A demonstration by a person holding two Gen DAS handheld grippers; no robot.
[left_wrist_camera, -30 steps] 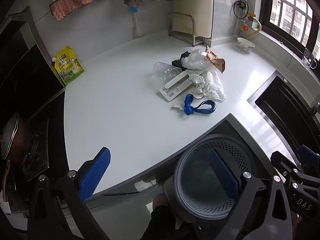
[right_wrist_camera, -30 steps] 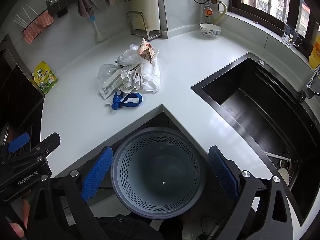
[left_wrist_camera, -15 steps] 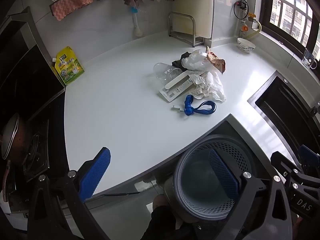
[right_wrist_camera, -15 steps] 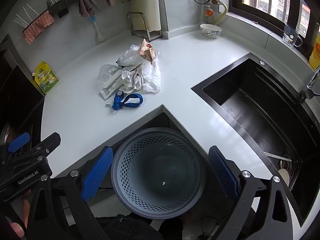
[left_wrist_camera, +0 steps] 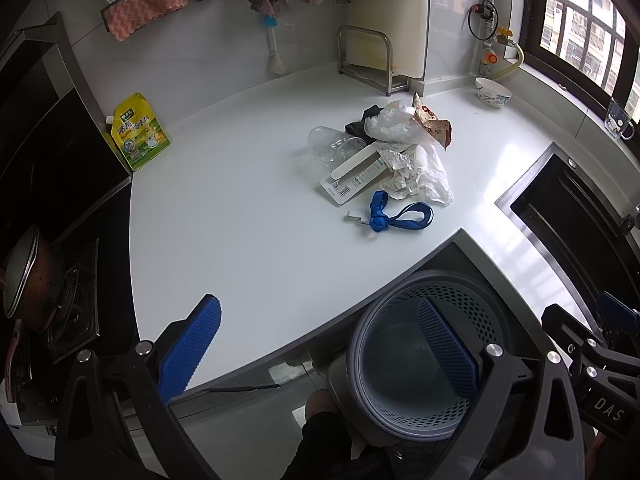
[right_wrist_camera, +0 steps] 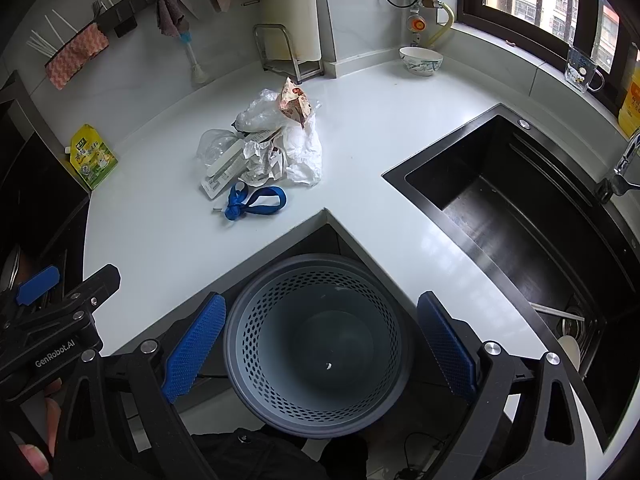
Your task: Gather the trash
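Crumpled white plastic and paper are lying heaped together as a trash pile (left_wrist_camera: 404, 160) (right_wrist_camera: 280, 148) in the middle of the white table (left_wrist_camera: 240, 208) (right_wrist_camera: 160, 224), with a brown snack wrapper (left_wrist_camera: 432, 122) (right_wrist_camera: 294, 102) sticking up at its far side and a clear plastic cup (left_wrist_camera: 332, 146) (right_wrist_camera: 216, 144) leaning on its left edge. A blue knotted lanyard (left_wrist_camera: 400, 216) (right_wrist_camera: 254, 202) is sitting just in front of the pile, near the table's inner corner. Below that corner a grey perforated waste basket (left_wrist_camera: 432, 364) (right_wrist_camera: 316, 344) is standing on the floor. The left claw (left_wrist_camera: 320, 356) is hanging with its blue pads spread wide, holding nothing, one pad over the table edge and the other over the basket's mouth. The right claw (right_wrist_camera: 320, 348) is also gaping fully and gripping nothing, its pads straddling the basket from above. Off to the right a black sink (right_wrist_camera: 520, 208) is sunk into the table, and a yellow-green refill pouch (left_wrist_camera: 138, 132) (right_wrist_camera: 92, 158) is leaning at the far left.
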